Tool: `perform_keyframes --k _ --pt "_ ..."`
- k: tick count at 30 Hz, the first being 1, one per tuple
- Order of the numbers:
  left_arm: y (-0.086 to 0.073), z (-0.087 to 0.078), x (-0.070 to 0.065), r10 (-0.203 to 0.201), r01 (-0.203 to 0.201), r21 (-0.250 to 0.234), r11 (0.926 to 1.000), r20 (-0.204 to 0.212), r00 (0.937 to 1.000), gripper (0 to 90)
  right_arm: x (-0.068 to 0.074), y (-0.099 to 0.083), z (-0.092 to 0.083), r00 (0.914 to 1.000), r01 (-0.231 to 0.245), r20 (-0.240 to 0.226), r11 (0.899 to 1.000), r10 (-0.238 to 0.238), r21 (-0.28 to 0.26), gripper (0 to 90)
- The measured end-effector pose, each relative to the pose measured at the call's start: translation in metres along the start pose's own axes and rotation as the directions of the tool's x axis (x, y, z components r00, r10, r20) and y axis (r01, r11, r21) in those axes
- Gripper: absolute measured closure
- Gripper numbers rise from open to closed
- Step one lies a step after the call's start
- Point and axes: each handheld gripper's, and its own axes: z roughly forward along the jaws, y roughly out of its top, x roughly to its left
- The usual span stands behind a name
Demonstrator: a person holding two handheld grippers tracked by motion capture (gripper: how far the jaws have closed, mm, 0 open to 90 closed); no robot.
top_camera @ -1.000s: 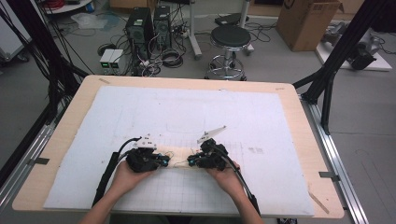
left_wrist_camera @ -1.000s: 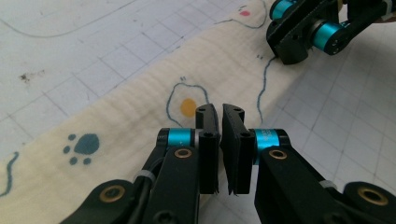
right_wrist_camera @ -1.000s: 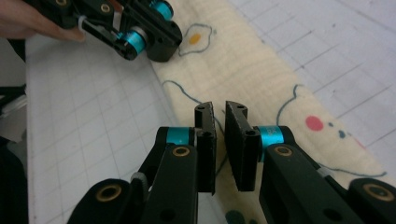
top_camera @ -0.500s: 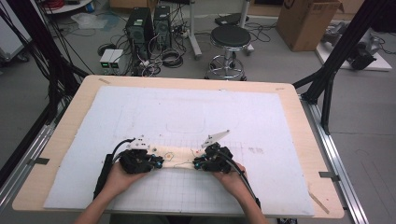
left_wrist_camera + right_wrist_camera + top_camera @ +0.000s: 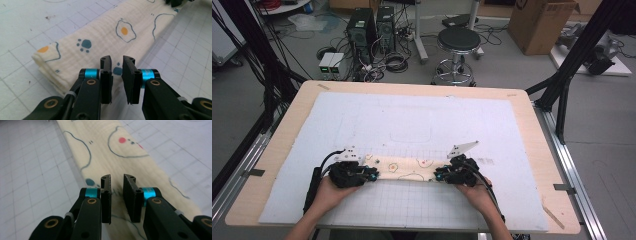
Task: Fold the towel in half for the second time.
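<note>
The left gripper [image 5: 116, 62] has just been opening; its jaws stand a narrow gap apart, released, with nothing pinched between them, poised over the left end of the folded cloth [image 5: 404, 168]. The right gripper [image 5: 117, 181] is in the same state at the cloth's right end: jaws just parted, clear of the fabric, which shows through the gap below.

The cloth, cream with fried-egg and paw prints, lies as a long narrow strip, left to right, on the near half of the gridded white mat [image 5: 422, 120] that covers the wooden surface [image 5: 282, 150]. In the high view both hands hold their grippers at the two short ends, facing each other.

My reading is that a lengthwise fold has been laid down and let go. The next move probably calls for one gripper to take hold of an end, pinching all layers together, and carry it across to the other end, while the other steadies the strip.
</note>
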Motion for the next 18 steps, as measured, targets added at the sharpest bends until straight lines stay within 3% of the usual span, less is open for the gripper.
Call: perform_keyframes --k 14,18 --pt "-0.005 -0.003 0.001 0.002 -0.002 -0.014 0.9999 -0.003 1.0000 77.2 -0.012 -0.019 -0.022 0.9996 -0.005 0.029 0.999 0.006 -0.043 69.5" --pt "0.001 -0.011 0.003 -0.005 0.003 -0.088 0.9961 -0.026 0.9996 75.5 -0.008 -0.017 -0.027 0.9994 0.013 0.032 0.996 -0.011 -0.083 64.3"
